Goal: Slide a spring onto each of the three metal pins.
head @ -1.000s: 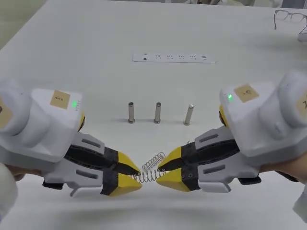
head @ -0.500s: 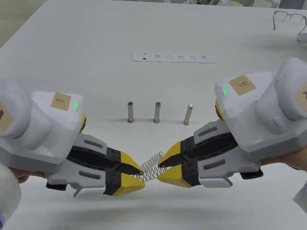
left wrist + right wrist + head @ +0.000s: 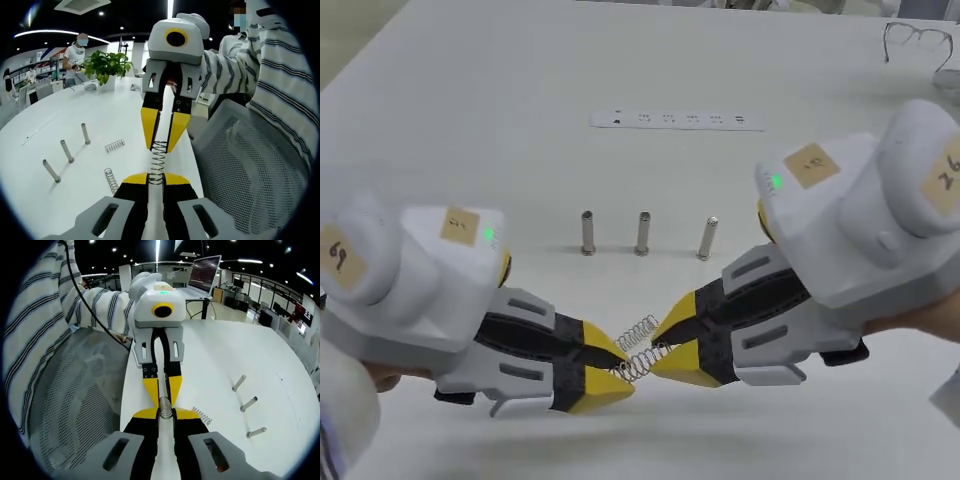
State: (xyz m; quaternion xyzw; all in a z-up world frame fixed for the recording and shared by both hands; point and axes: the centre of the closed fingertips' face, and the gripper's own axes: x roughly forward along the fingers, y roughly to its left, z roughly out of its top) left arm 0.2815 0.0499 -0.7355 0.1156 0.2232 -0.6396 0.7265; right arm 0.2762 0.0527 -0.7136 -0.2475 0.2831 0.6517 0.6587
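Observation:
One spring (image 3: pixel 638 348) hangs just above the table between my two grippers. My left gripper (image 3: pixel 618 374) comes in from the lower left and is shut on the spring's near end (image 3: pixel 157 165). My right gripper (image 3: pixel 660 350) comes in from the right and is shut on the other end (image 3: pixel 165 409). Three bare metal pins (image 3: pixel 587 232) (image 3: pixel 643 232) (image 3: pixel 707 238) stand in a row behind the grippers, the right one leaning a little. Two loose springs (image 3: pixel 115 145) (image 3: pixel 110 179) lie on the table near the pins (image 3: pixel 66 151).
A white power strip (image 3: pixel 665 120) lies flat beyond the pins. A pair of glasses (image 3: pixel 912 40) rests at the far right corner. The white table (image 3: pixel 470 120) is bare at the left. A mesh chair (image 3: pixel 240 165) and a person's striped sleeve (image 3: pixel 270 60) are close by.
Both grippers have edged toward each other with the spring between them; the left one moved right and rolled, and the spring looks shorter and steeper. The pins have not moved.

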